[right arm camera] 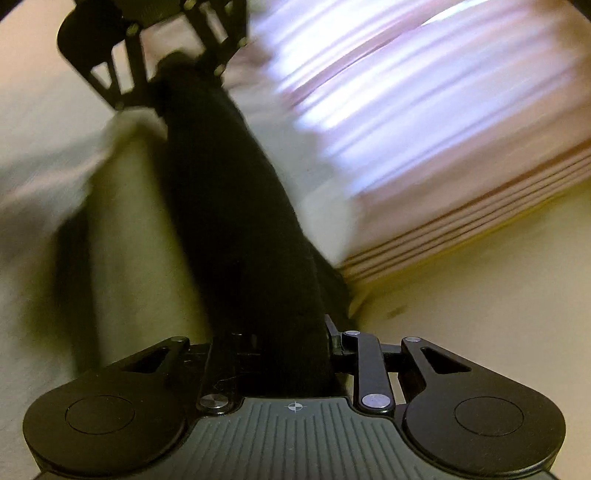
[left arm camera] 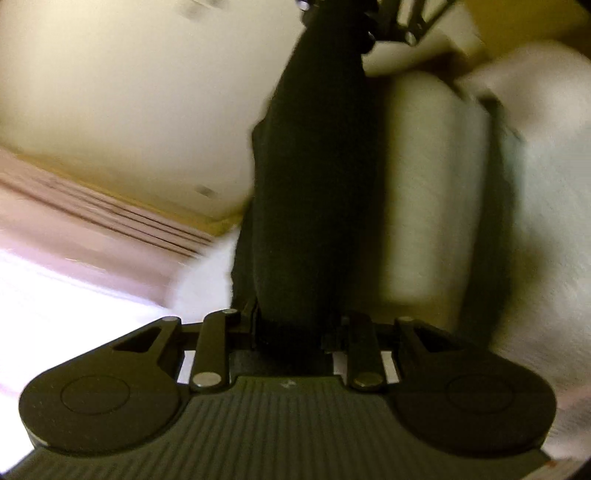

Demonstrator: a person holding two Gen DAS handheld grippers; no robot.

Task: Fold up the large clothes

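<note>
Left wrist view first: our left gripper (left arm camera: 295,321) is pinching one end of a dark garment (left arm camera: 310,166), the fingers buried in the cloth at lower centre. From there the fabric runs as a taut, rope-like band up the middle of the frame to the right gripper (left arm camera: 373,22), whose linkage shows at the top edge. In the right wrist view the picture mirrors this: our right gripper (right arm camera: 295,354) is clamped on the dark garment (right arm camera: 229,192) at lower centre, and the band climbs to the upper left, where the left gripper (right arm camera: 173,62) bites its far end.

We judge the cloth is stretched between the two grips to pull it straight before laying it down for a fold. It hangs in the air, touching nothing we can make out.

Beyond it, heavy blur leaves only a pale wall or ceiling (left arm camera: 110,92), pleated pink curtains (right arm camera: 424,129) glowing with daylight, and white bedding (left arm camera: 535,184) at the right of the left view.
</note>
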